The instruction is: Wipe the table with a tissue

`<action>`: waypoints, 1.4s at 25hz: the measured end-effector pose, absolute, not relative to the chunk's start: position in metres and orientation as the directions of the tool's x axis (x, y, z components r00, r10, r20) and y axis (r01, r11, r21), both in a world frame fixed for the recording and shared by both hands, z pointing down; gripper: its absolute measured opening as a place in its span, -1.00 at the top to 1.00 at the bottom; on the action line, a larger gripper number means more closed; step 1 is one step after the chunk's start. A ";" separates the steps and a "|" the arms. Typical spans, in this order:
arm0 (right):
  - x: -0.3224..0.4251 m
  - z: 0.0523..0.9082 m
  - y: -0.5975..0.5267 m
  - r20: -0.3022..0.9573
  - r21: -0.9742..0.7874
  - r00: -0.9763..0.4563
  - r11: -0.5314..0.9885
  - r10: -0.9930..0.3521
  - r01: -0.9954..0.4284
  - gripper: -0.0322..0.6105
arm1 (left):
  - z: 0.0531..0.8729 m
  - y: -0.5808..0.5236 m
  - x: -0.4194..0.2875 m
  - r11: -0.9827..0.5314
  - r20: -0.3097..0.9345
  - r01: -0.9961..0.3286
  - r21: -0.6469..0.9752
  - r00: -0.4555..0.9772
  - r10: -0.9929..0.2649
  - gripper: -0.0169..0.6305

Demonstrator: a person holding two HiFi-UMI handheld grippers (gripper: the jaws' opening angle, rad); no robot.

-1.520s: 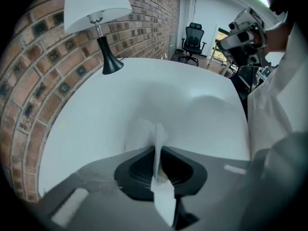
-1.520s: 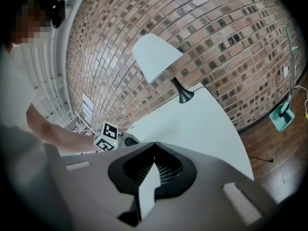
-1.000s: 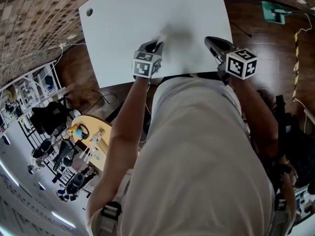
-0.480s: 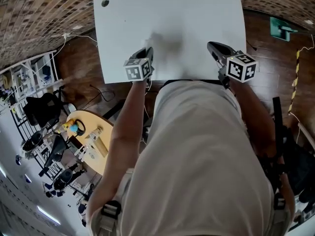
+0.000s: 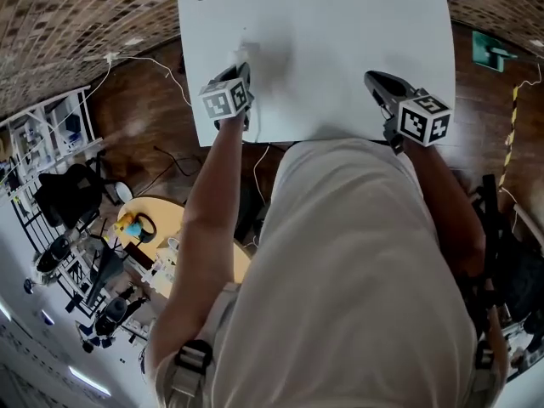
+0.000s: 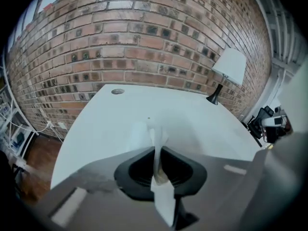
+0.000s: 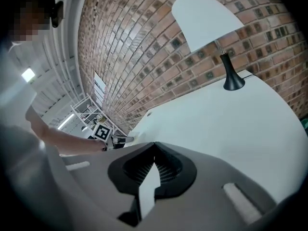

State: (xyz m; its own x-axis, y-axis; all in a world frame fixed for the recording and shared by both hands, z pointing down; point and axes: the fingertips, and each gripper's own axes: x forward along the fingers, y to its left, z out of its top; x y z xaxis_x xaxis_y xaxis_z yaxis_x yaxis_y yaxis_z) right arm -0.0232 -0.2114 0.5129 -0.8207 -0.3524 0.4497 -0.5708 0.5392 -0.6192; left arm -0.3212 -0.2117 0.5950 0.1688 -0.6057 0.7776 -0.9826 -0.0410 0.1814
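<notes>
Tissue is pinched between the closed jaws of the left gripper, and its free end is laid on the white table near the left edge, apparently for wiping. The right gripper is shut on nothing and held aside over the near edge.

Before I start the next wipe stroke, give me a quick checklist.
1. Tissue gripped: ok, the left gripper is shut on it.
2. Tissue on table: ok, its free end lies on the white top.
3. Right gripper clear: ok, shut, empty, at the near right edge.
4. Lamp clear: ok, far right corner.
5. Room further left: not ok, the table's left edge is close.
</notes>
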 end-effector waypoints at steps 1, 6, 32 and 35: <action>-0.025 0.513 -0.210 0.455 -0.615 -0.813 0.533 -0.362 -0.581 0.88 | 0.597 -0.220 -0.330 -0.047 0.771 -0.980 0.195 0.183 -0.609 0.82; -0.027 0.515 -0.204 0.491 -0.593 -0.763 0.480 -0.421 -0.646 0.88 | 0.595 -0.264 -0.365 -0.078 0.758 -0.980 0.181 0.190 -0.624 0.82; -0.026 0.513 -0.164 0.516 -0.571 -0.684 0.389 -0.515 -0.723 0.88 | 0.636 -0.279 -0.315 -0.711 0.926 -0.696 -0.102 0.195 -0.324 0.84; -0.027 0.511 -0.164 0.511 -0.570 -0.690 0.399 -0.513 -0.719 0.88 | 0.635 -0.252 -0.282 -0.802 0.942 -0.597 -0.018 0.259 -0.214 0.83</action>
State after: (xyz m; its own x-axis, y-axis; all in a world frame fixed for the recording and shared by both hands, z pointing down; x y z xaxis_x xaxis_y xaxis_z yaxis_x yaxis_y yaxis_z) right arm -0.0273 -0.1641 0.5113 -0.6898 -0.5130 0.5109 -0.7186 0.3990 -0.5695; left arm -0.2824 -0.2520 0.6350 0.2595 -0.2145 0.9416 -0.5969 -0.8021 -0.0182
